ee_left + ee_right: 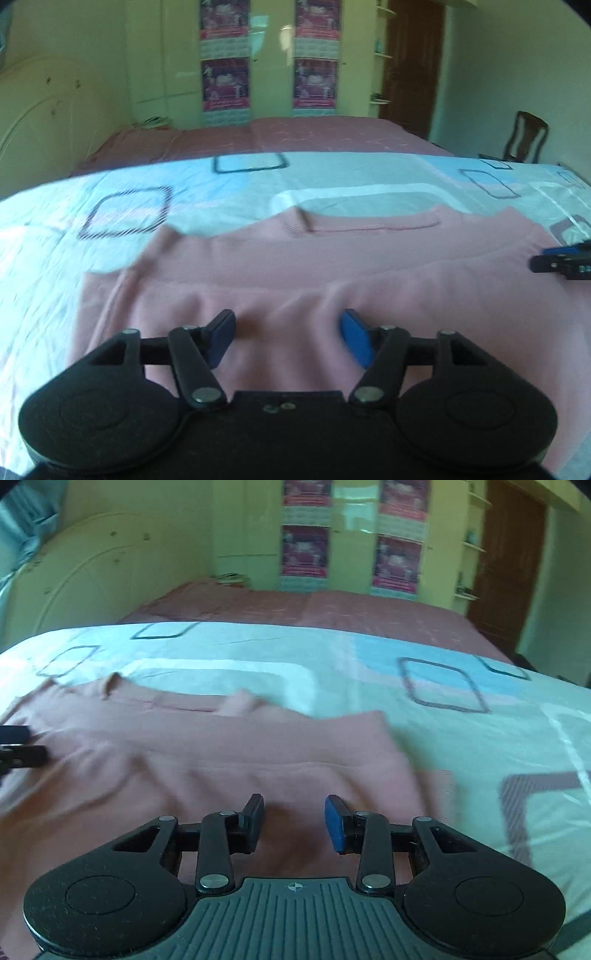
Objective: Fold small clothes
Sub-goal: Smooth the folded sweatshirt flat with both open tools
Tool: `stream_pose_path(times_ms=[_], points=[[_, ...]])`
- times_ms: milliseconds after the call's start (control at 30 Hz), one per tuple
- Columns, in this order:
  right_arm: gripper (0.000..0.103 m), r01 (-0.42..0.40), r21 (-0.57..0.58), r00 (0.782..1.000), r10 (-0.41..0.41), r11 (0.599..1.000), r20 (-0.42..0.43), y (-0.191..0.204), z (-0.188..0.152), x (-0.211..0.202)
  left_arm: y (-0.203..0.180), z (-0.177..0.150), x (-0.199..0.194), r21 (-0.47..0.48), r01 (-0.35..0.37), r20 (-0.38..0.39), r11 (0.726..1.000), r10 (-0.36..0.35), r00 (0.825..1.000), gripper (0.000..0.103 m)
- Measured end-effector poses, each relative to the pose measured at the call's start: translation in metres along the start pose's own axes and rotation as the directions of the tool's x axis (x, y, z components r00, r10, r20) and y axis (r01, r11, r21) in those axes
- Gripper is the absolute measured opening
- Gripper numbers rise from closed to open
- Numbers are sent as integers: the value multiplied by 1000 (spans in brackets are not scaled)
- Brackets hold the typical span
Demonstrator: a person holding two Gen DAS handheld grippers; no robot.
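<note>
Lying spread flat on pale blue patterned bed sheet [229,181], soft pink knit garment [295,266] directly beneath and ahead of both tools. Left tool [288,334] with blue pads wide apart, nothing between them. Right tool [294,821] with narrower gap, pads likewise clear of cloth, hovering close above pink fabric.

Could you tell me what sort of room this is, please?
Most likely a bedroom: a bed behind the patterned sheet, a wardrobe and a wooden door.
</note>
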State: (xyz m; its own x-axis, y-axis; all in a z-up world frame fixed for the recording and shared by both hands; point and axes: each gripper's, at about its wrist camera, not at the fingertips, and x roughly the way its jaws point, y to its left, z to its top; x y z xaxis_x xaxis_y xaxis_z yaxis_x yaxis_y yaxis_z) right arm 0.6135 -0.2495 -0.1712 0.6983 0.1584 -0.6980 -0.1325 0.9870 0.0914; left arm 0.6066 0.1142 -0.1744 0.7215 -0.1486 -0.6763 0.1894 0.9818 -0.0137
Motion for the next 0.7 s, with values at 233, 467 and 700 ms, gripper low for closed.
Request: stream_pose_path(times_ms=[233, 467, 700], points=[[49, -67, -44, 993, 71, 997, 92, 40, 3, -42, -10, 2, -29, -60, 103, 51, 993, -100, 994, 68], [60, -152, -162, 988, 154, 975, -3, 108, -30, -30, -85, -24, -19, 81, 127, -9, 989, -127, 992, 71], [52, -171, -162, 984, 177, 972, 21, 113, -37, -61, -88, -30, -43, 96, 131, 13, 987, -132, 991, 71]])
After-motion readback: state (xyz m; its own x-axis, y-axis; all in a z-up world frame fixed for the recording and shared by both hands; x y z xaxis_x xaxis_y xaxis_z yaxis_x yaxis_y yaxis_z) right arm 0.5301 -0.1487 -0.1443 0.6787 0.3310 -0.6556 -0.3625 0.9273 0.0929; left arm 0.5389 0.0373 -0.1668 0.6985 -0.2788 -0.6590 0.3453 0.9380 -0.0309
